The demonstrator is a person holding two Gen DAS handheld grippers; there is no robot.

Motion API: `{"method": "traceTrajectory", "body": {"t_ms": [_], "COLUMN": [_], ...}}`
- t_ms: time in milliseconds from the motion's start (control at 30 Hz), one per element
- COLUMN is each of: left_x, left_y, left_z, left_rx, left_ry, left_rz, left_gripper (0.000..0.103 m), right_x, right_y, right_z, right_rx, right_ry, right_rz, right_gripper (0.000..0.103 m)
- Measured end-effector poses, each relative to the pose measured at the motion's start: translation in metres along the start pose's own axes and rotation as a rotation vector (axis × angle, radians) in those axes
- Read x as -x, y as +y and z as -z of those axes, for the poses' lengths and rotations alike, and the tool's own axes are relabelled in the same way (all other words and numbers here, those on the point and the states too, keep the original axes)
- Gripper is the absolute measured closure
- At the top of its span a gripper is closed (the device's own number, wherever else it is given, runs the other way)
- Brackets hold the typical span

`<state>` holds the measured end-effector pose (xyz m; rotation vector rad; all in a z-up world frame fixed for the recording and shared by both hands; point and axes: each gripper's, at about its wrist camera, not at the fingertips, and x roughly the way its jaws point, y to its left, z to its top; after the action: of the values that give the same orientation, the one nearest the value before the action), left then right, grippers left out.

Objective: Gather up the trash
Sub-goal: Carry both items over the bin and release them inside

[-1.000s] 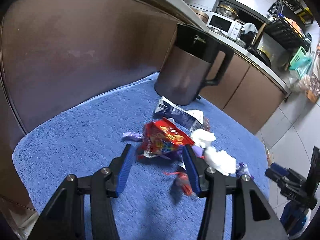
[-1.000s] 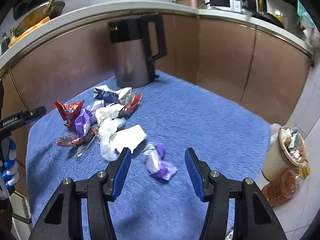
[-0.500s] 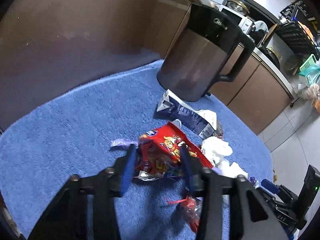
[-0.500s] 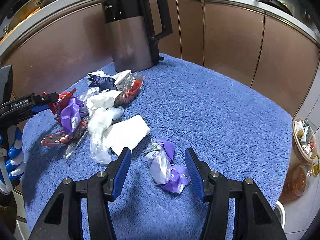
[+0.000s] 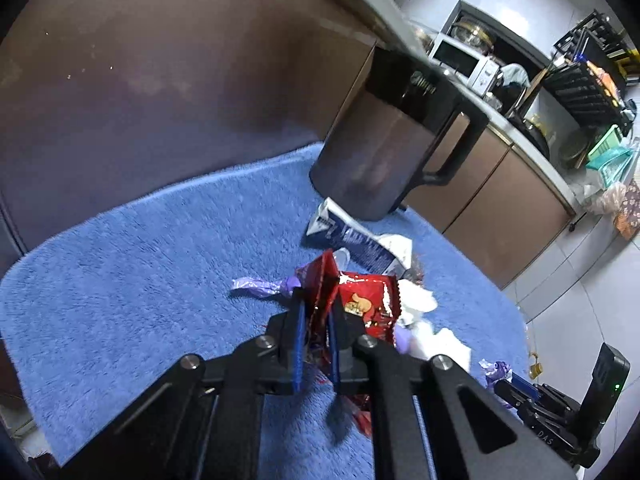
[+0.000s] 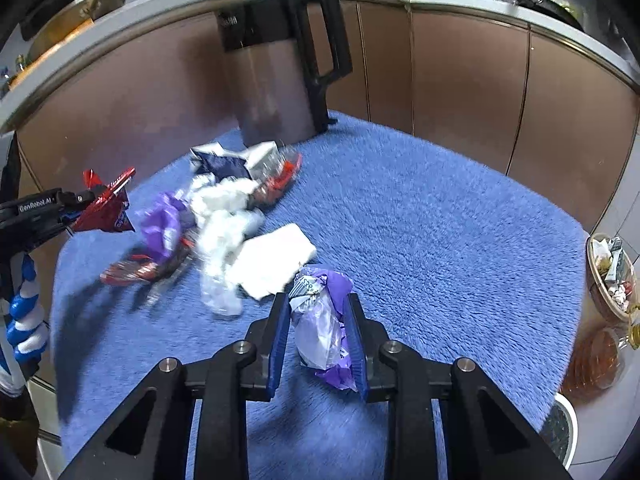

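My left gripper (image 5: 316, 316) is shut on a red snack wrapper (image 5: 360, 304) and holds it above the blue towel (image 5: 160, 272); the wrapper also shows in the right wrist view (image 6: 106, 208). My right gripper (image 6: 318, 334) is shut on a crumpled purple and white wrapper (image 6: 324, 320) that rests on the towel. A pile of trash lies beyond it: white tissues (image 6: 228, 216), a flat white napkin (image 6: 272, 264), a purple wrapper (image 6: 164, 220), a red wrapper (image 6: 136, 270) and a dark blue carton (image 6: 224, 160).
A black and steel kettle (image 6: 276, 80) stands at the towel's back edge against brown cabinets (image 6: 460, 80). A bin full of trash (image 6: 610, 272) stands on the floor at the right, with a bottle of oil (image 6: 596, 360) beside it.
Both grippers have closed. The left one has shut on the red wrapper and lifted it. The right one has moved forward and shut on the purple and white wrapper.
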<state>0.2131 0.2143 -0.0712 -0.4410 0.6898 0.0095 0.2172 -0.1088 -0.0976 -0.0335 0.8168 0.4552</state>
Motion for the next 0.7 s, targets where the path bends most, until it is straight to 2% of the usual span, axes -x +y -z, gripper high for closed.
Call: {"method": "traceTrajectory", "body": {"t_ms": [200,400,567,700], "left_x": [0.058,0.099,0.109,0.103], "left_y": [-0.019,-0.046,-0.084,-0.134], "left_z": [0.008,0.026,0.044,0.064], "left_rx": [-0.054,-0.131,-0.196,-0.272], "left_ry": [-0.086,-0.118,-0.08,-0.02], "left_rz": [0.023,0.046,0.104,0.177], "left_gripper": [0.094,0.094,0.094,0.094], "right_x": [0.052,0.104,0.155,0.195], "right_y": [0.012,0.014,-0.008,-0.038], "right_z": [0.003,0.013,0.032,0.053], "right_rx": [-0.004,-0.038,-0.101,-0.164], "right_ry": [-0.088,-0.173,-0.249,-0.299], "right_rz": [-0.018,-0.012,0.028,0.097], "right_gripper": [0.077,0.077,0.077,0.077]}}
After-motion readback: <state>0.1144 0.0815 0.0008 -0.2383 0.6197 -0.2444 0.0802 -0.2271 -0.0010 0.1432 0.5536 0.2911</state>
